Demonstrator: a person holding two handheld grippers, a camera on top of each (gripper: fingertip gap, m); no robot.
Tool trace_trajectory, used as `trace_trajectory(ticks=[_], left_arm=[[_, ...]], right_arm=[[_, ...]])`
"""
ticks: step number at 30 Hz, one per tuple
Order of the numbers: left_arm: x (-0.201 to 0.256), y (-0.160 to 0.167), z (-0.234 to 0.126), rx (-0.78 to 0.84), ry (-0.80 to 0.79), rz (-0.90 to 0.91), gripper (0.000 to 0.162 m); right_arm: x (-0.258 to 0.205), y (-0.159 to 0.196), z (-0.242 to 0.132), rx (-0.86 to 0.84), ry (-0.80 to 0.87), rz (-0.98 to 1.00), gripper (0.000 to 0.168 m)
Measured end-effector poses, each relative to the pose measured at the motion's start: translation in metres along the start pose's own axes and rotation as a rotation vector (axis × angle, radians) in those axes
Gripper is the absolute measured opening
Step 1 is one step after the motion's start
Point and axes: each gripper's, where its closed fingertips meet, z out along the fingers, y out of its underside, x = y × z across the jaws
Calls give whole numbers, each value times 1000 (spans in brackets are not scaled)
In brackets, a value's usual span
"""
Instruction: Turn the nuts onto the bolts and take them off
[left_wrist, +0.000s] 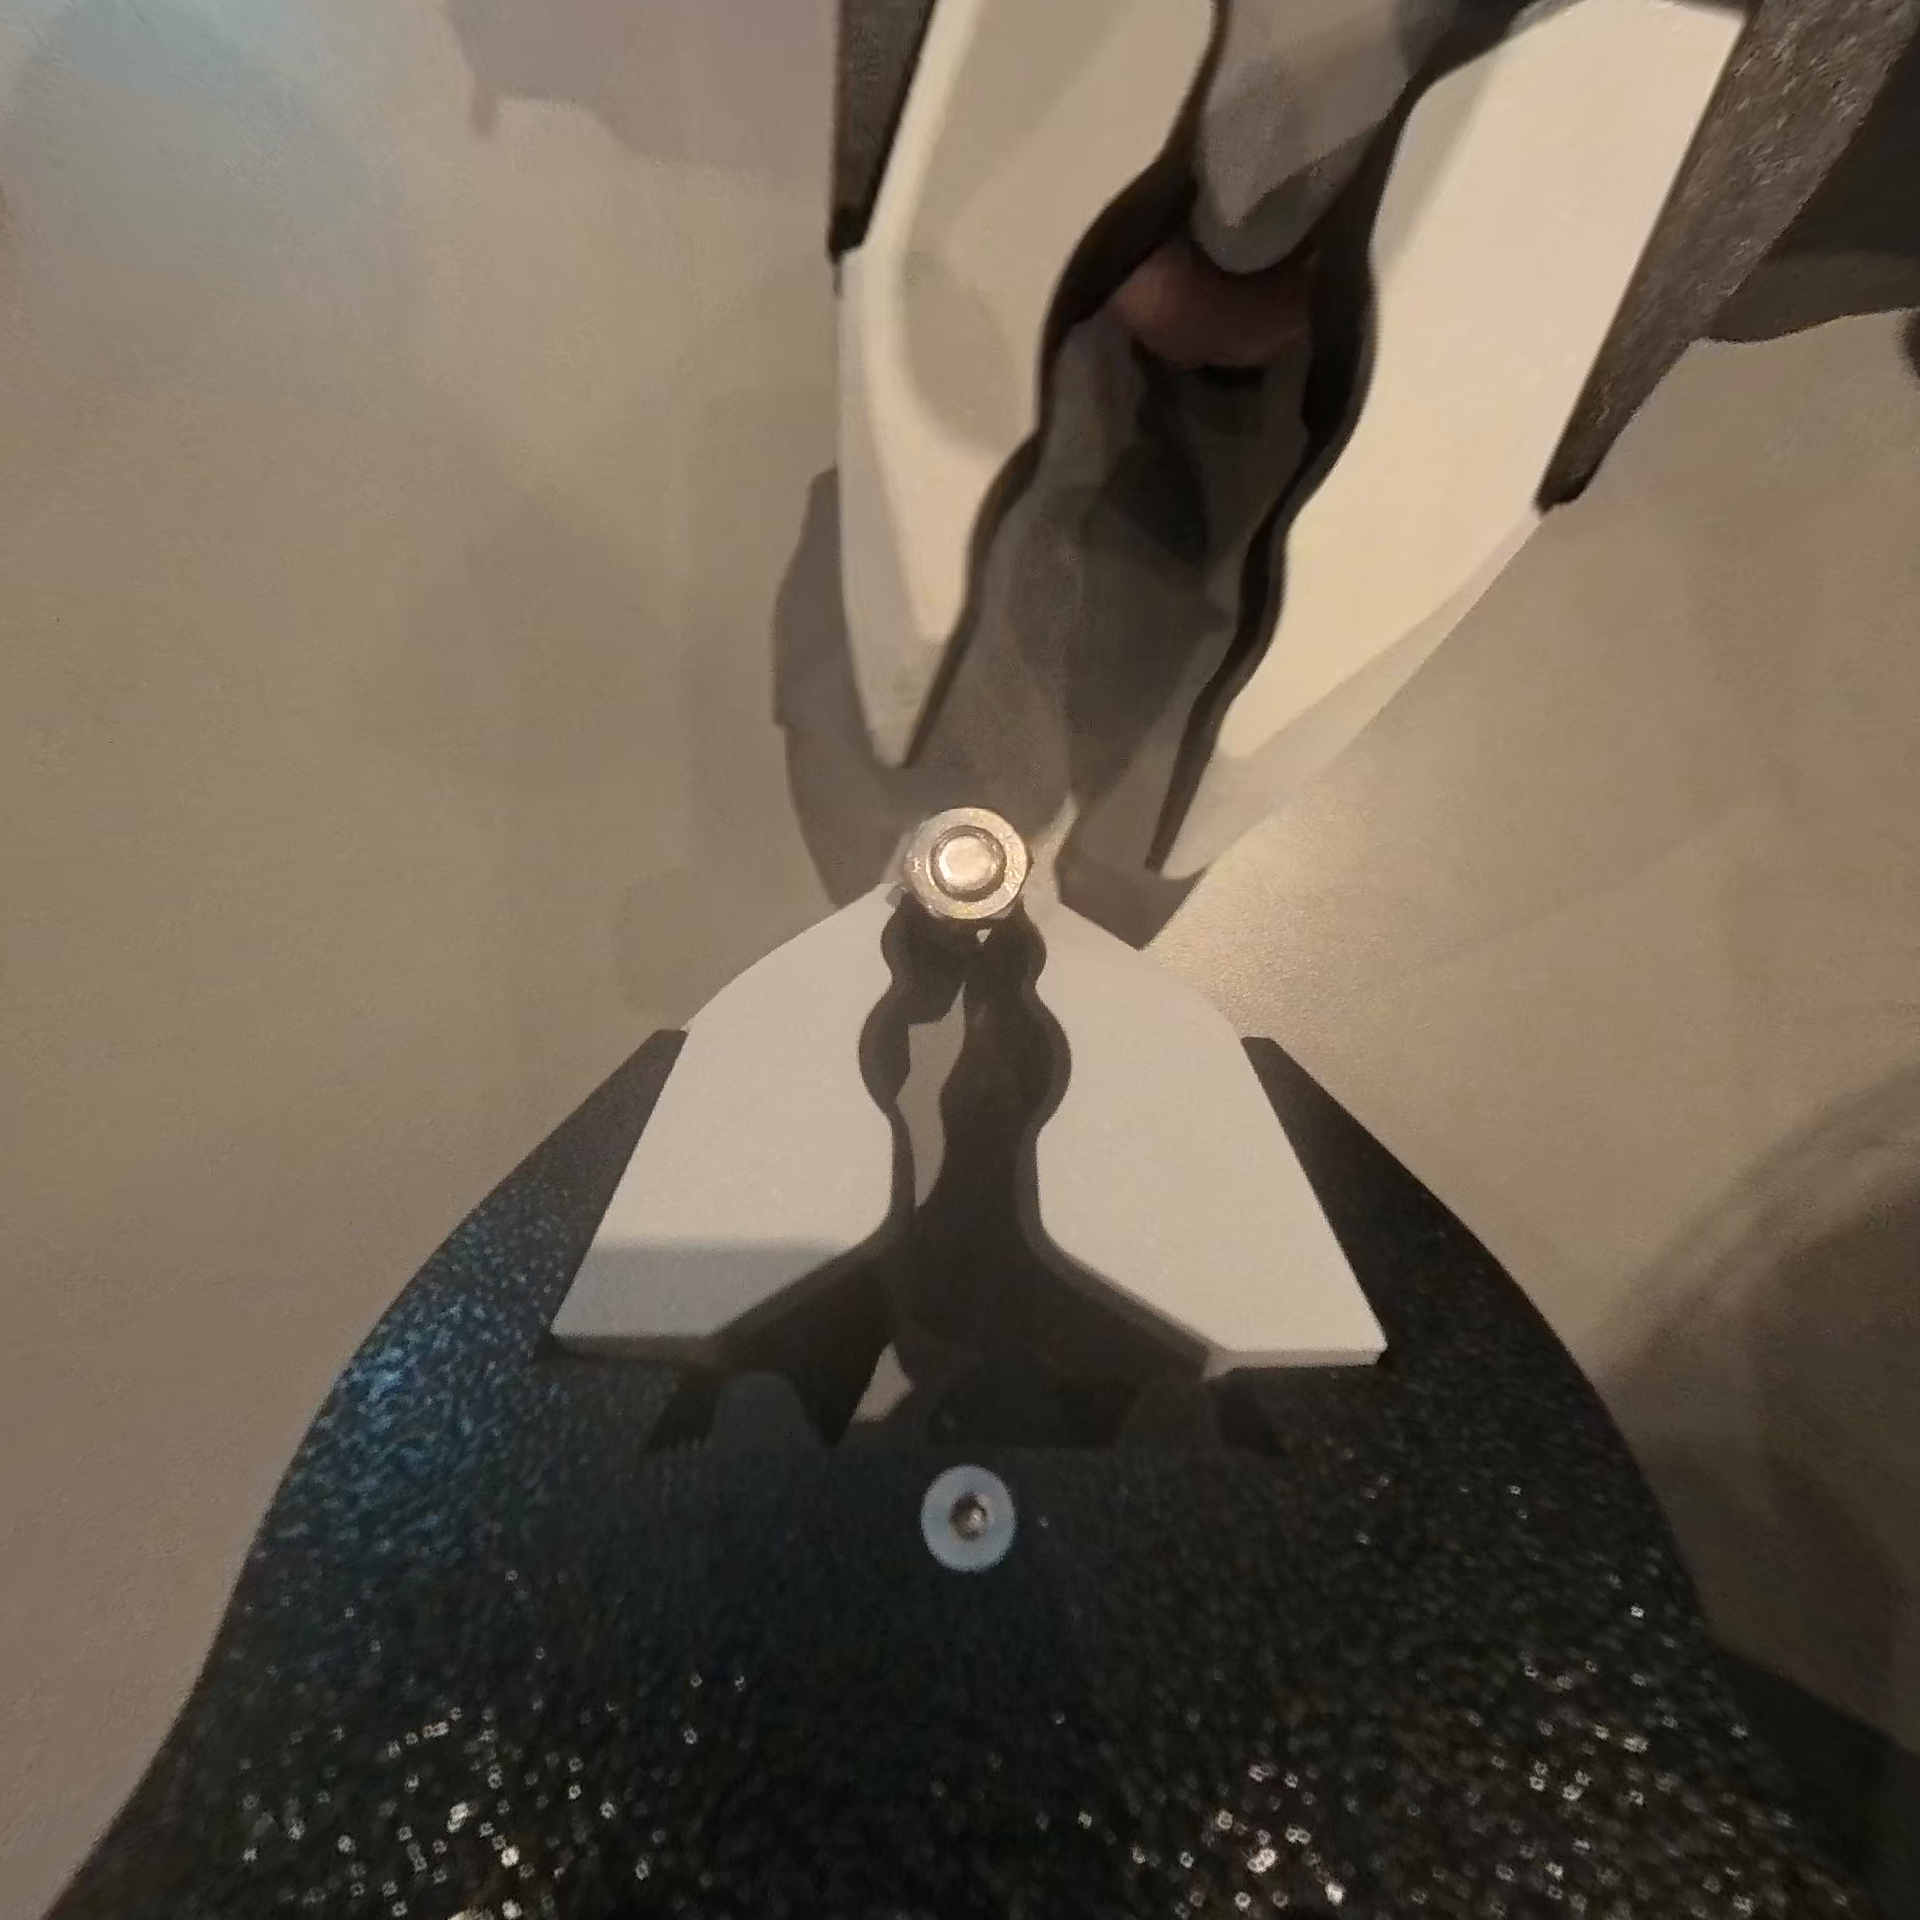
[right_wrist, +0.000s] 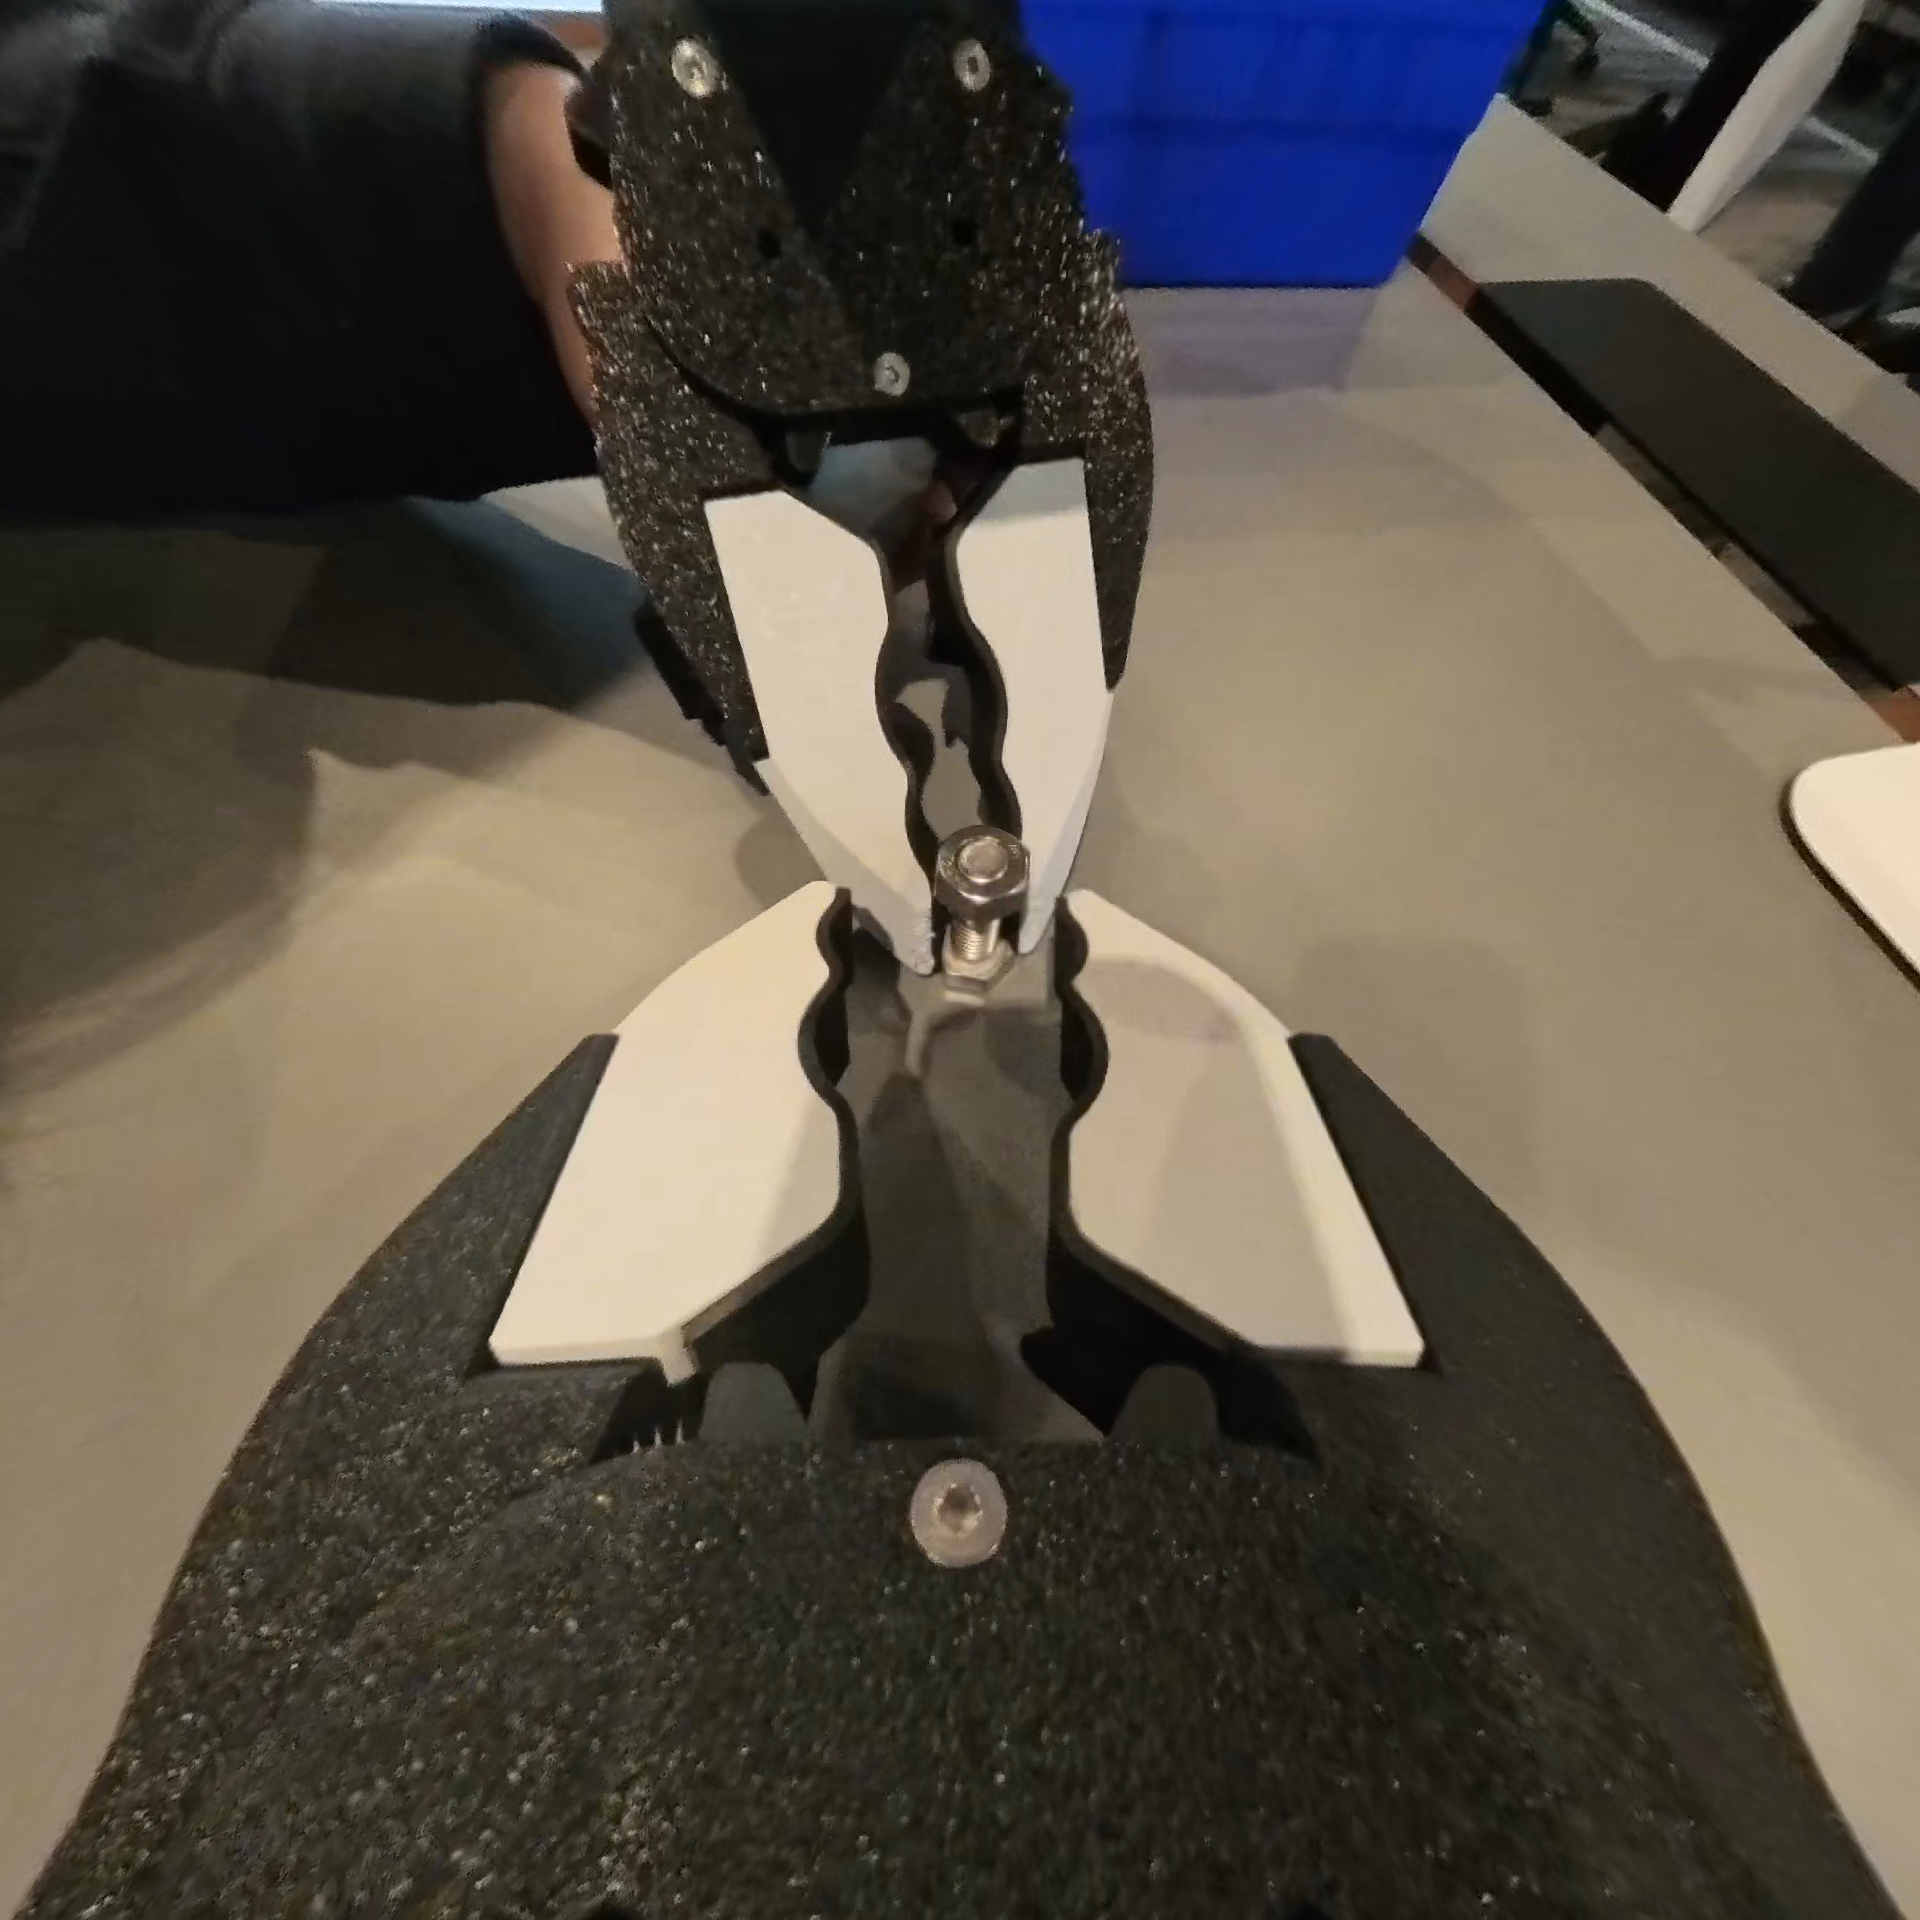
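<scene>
Left gripper (right_wrist: 971, 951) clamps the threaded steel bolt (right_wrist: 968, 940) under its hex nut (right_wrist: 981, 871); right gripper (right_wrist: 951, 940) gapes apart around them, above a matte grey counter (right_wrist: 1455, 623); blue bin (right_wrist: 1268, 135) behind.

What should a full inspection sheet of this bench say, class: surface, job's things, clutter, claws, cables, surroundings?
Surface: plain grey table.
Job's things: one bolt standing upright, head down; nut near its top end.
Clutter: blue bin at the far edge; black panel and white board at the right.
Claws: left claw shut on the nut; right claw open, either side of the bolt's base.
Cables: nothing seen.
Surroundings: a person's dark sleeve behind the left claw.
</scene>
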Motion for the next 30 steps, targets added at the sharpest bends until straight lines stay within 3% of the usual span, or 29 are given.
trace_trajectory(ticks=[7,9,11,17,18,19,24,30], left_arm=[[0,0,0,-3,0,5,16],[0,0,0,-3,1,5,16],[0,0,0,-4,1,5,16],[1,1,0,-8,0,7,16],[1,1,0,-7,1,6,16],[1,1,0,-7,1,6,16],[0,1,0,-7,1,7,16],[0,1,0,-8,1,6,16]], right_arm=[[-15,1,-3,6,-91,-40,31],[-8,-1,-4,21,-51,-18,27],[-3,-1,-1,15,-20,-19,36],[-9,5,3,-39,-32,-74,36],[-15,6,0,-33,-83,-67,15],[-16,2,-3,-4,-101,-50,10],[-2,2,-1,-8,-17,-18,37],[-9,6,2,-38,-36,-75,32]])
